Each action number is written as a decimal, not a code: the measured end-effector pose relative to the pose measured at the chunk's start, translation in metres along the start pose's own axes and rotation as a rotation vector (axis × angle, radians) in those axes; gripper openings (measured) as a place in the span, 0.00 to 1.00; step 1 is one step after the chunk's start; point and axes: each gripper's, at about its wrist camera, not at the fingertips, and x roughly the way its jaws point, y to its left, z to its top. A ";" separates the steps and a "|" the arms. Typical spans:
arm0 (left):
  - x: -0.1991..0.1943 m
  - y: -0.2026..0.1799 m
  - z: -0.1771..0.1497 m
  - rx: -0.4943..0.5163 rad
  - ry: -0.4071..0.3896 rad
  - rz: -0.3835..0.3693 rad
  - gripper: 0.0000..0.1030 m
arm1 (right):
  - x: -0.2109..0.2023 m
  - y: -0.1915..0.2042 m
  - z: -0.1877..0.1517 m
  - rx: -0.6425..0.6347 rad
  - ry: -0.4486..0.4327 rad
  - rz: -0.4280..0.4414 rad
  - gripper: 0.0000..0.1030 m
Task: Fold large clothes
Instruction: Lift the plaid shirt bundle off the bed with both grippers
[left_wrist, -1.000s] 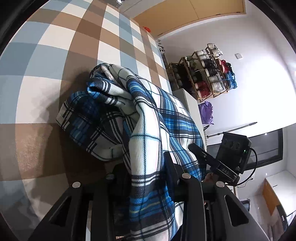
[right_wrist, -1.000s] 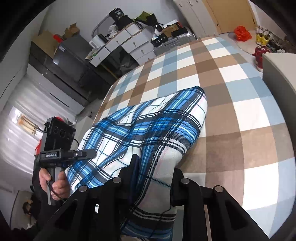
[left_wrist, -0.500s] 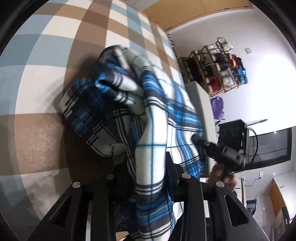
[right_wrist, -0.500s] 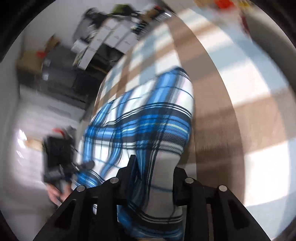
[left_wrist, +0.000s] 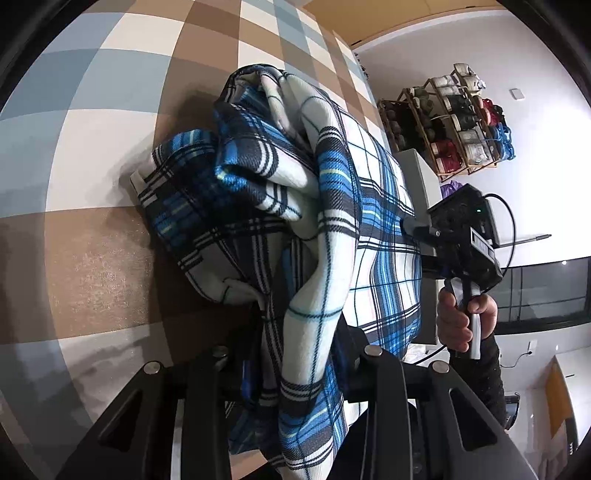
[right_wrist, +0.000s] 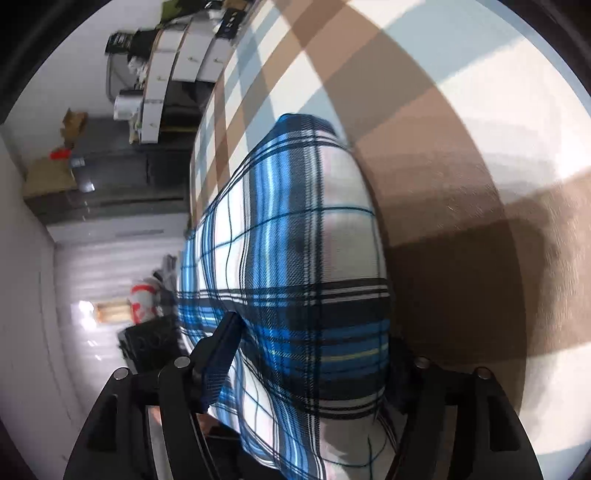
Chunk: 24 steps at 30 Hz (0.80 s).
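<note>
A blue, white and black plaid garment (left_wrist: 295, 206) lies bunched on the checked bed cover (left_wrist: 92, 155). My left gripper (left_wrist: 299, 343) is shut on a fold of it, and the cloth hangs down between the fingers. In the right wrist view the same plaid garment (right_wrist: 303, 251) fills the middle. My right gripper (right_wrist: 310, 354) has its jaws spread wide, with the cloth draped between them. The right gripper also shows in the left wrist view (left_wrist: 458, 240), held in a hand at the garment's right edge.
A wooden rack of yarn or shoes (left_wrist: 454, 125) stands by the white wall. A grey cabinet (left_wrist: 417, 173) sits next to the bed. Drawers and boxes (right_wrist: 173, 74) line the far wall. The brown, blue and white checked cover (right_wrist: 461, 166) stretches to the right.
My right gripper has opened; it was shut on the plaid cloth before. It has also swung and rolled. My left gripper has kept its hold and moved closer to the bunched garment.
</note>
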 end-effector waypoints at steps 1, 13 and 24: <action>0.000 -0.001 0.001 0.000 0.000 0.007 0.26 | 0.000 0.007 -0.003 -0.057 -0.002 -0.044 0.54; -0.003 -0.014 0.001 0.042 -0.030 0.001 0.23 | -0.016 0.063 -0.048 -0.446 -0.187 -0.219 0.28; -0.013 -0.025 -0.006 0.077 -0.083 -0.052 0.23 | -0.041 0.076 -0.062 -0.452 -0.238 -0.187 0.28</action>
